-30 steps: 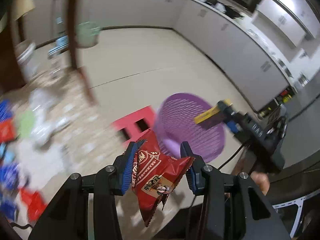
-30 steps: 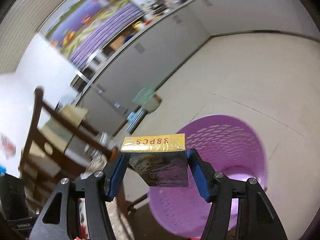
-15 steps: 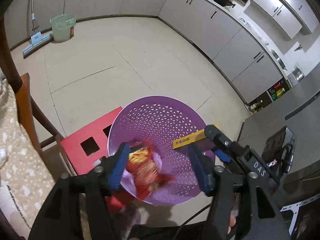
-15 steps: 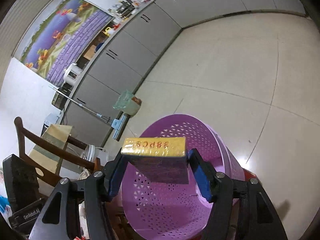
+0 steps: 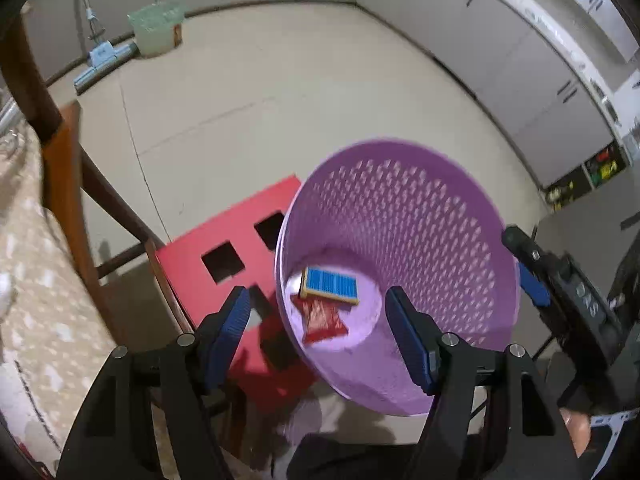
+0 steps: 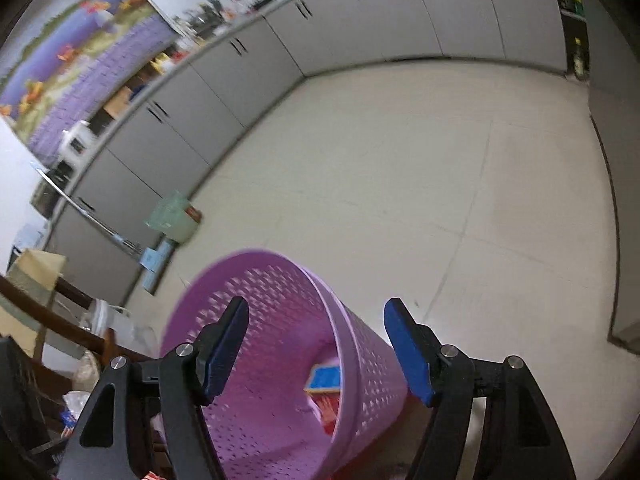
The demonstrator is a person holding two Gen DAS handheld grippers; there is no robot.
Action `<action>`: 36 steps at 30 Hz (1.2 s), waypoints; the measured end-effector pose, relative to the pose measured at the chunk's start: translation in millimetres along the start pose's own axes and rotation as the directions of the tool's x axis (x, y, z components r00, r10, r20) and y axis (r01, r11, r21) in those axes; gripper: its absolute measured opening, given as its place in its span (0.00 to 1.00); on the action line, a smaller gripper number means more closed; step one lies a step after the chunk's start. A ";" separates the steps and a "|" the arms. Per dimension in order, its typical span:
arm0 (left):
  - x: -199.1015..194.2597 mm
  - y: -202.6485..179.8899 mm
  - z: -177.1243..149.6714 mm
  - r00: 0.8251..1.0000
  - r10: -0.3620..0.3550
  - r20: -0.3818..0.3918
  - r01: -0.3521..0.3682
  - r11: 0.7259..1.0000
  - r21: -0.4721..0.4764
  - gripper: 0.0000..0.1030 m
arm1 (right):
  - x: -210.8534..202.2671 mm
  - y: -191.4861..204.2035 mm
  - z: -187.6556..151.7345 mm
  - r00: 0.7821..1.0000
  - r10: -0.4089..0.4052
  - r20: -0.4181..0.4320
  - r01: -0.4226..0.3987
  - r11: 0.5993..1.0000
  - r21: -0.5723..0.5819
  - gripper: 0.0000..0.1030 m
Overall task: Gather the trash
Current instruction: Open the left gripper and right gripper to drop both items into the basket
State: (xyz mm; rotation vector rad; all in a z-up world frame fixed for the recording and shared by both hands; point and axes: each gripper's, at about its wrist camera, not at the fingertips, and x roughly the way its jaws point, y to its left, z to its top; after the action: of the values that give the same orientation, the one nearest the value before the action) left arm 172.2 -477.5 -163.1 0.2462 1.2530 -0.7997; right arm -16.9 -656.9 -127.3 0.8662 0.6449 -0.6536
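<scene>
A purple perforated basket [image 5: 420, 216] [image 6: 256, 280] stands on the floor beside a red stool [image 5: 208, 248]. On its bottom lie a red snack packet [image 5: 322, 318] [image 6: 330, 408] and, on top of it, a box with a blue face and gold edge [image 5: 330, 285] [image 6: 325, 378]. My left gripper [image 5: 318, 322] hangs above the basket mouth, jaws still opening, nothing between them. My right gripper [image 6: 316, 340] is over the basket's rim, jaws also opening and empty; its body shows at the right of the left wrist view [image 5: 560, 280].
A wooden chair [image 5: 60, 152] and a table with a beige patterned cloth [image 5: 28, 288] stand at the left. A green bin [image 5: 158, 28] [image 6: 174, 216] and a mop [image 5: 104, 60] sit by the grey cabinets [image 6: 280, 64]. Pale tiled floor [image 6: 440, 184] spreads beyond.
Both grippers let go: the red packet dropped from the left one and the gold-edged box from the right one, and both now lie in the basket. The left gripper sank toward the basket.
</scene>
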 end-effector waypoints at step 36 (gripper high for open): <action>-162.7 9.6 -95.4 0.975 0.040 0.219 -0.047 0.998 0.029 0.63 | -29.9 64.7 -18.7 0.995 -0.050 0.083 0.064 0.983 -0.174 0.73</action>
State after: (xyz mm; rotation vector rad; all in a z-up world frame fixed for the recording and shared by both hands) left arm 92.6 -350.2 -48.5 0.2062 1.0244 -0.7887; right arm 7.4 -602.4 -84.1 0.6563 0.6481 -0.6680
